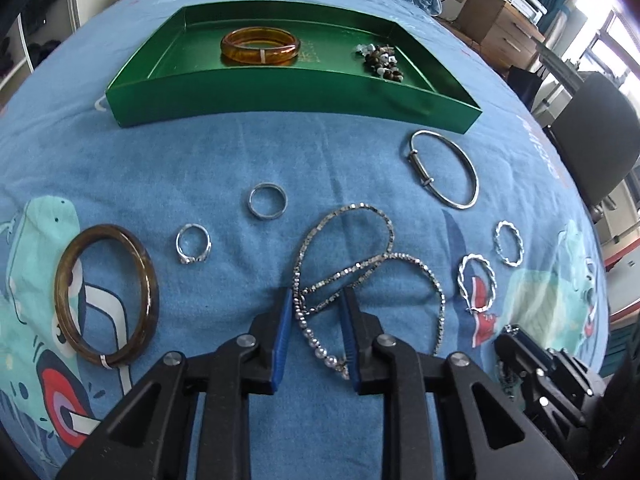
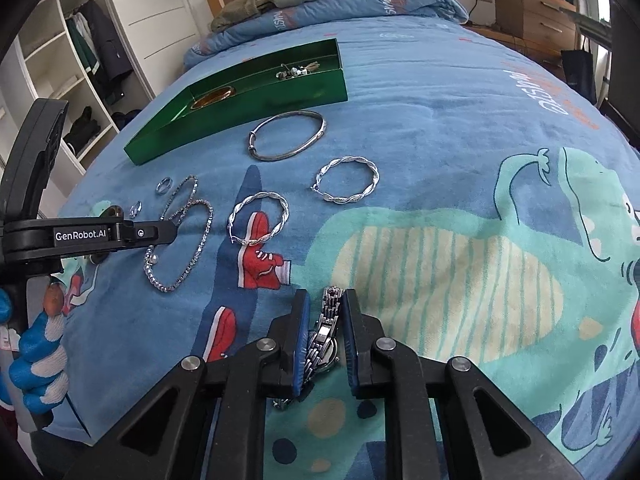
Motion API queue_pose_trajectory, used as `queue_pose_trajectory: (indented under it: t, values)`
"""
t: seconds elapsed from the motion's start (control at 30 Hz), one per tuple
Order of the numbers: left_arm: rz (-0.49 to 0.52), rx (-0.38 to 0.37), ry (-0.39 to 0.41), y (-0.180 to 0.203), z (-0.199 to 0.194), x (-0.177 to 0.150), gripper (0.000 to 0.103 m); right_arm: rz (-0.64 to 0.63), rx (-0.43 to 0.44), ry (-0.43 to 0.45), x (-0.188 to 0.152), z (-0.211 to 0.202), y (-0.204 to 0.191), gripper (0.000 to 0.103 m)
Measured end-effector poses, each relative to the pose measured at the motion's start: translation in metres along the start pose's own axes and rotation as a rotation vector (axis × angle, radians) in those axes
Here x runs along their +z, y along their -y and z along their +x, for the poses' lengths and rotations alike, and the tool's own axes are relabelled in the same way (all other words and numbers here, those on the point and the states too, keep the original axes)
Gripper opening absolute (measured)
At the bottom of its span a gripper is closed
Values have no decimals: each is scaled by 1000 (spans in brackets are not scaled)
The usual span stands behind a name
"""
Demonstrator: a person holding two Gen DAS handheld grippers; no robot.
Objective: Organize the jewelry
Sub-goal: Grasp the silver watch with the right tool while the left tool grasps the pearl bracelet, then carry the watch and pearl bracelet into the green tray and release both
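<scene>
Green tray (image 1: 280,98) sits toward the head of the blue bedspread (image 1: 340,152); already inside are an amber bangle (image 1: 260,46) and a small bead cluster (image 1: 380,60). Rest of the jewelry lies loose on the cloth.

Left gripper (image 1: 316,300): jaws narrowed around the near end of the sparkly chain necklace (image 1: 360,260), pearl end between the blue pads. Strand looks thinner than the gap, so probably not yet pinched.

Right gripper (image 2: 325,304): jaws drawn close on a metal-link watch (image 2: 326,332), band standing on edge between the pads. Left pad seems to touch; contact on the right side hard to confirm from this angle.

Loose nearby: brown bangle (image 1: 106,296), two small rings (image 1: 267,201), silver bangle (image 1: 444,170), two twisted hoops (image 2: 348,180).

Risks:
- Necklace lies looped over itself; lifting by one end may drag the loops, tangle them, or let the thin strand slip out.
- Trailing chain could catch the nearer hoop (image 1: 476,284) just beside it.
- Watch gripped by edge may pivot and drop.
- Soft cloth gives under the pads, so fabric may get pinched too.
</scene>
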State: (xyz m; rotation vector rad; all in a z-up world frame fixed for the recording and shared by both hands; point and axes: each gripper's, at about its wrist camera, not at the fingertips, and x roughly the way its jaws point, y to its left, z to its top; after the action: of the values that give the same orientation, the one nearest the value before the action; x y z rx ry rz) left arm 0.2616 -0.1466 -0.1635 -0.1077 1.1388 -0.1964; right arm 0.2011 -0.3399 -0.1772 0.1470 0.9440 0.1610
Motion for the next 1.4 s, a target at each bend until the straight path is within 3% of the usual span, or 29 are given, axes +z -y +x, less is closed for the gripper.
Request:
queue_pose_trajectory:
  t: [0.1, 0.17, 0.53, 1.1, 1.4]
  values:
    - [38, 32, 16, 6, -2, -1, 7, 10, -4, 8, 0, -1, 1, 10]
    - [76, 53, 30, 12, -4, -2, 5, 16, -5, 15, -1, -4, 2, 9]
    - [126, 28, 105, 18, -45, -8, 3, 35, 15, 93, -11, -45, 1, 9]
    - [164, -45, 258, 10, -153, -17, 3, 28, 29, 205, -18, -112, -39, 9]
    - [170, -56, 319, -16, -189, 11, 3, -29, 28, 241, 4, -127, -68, 9]
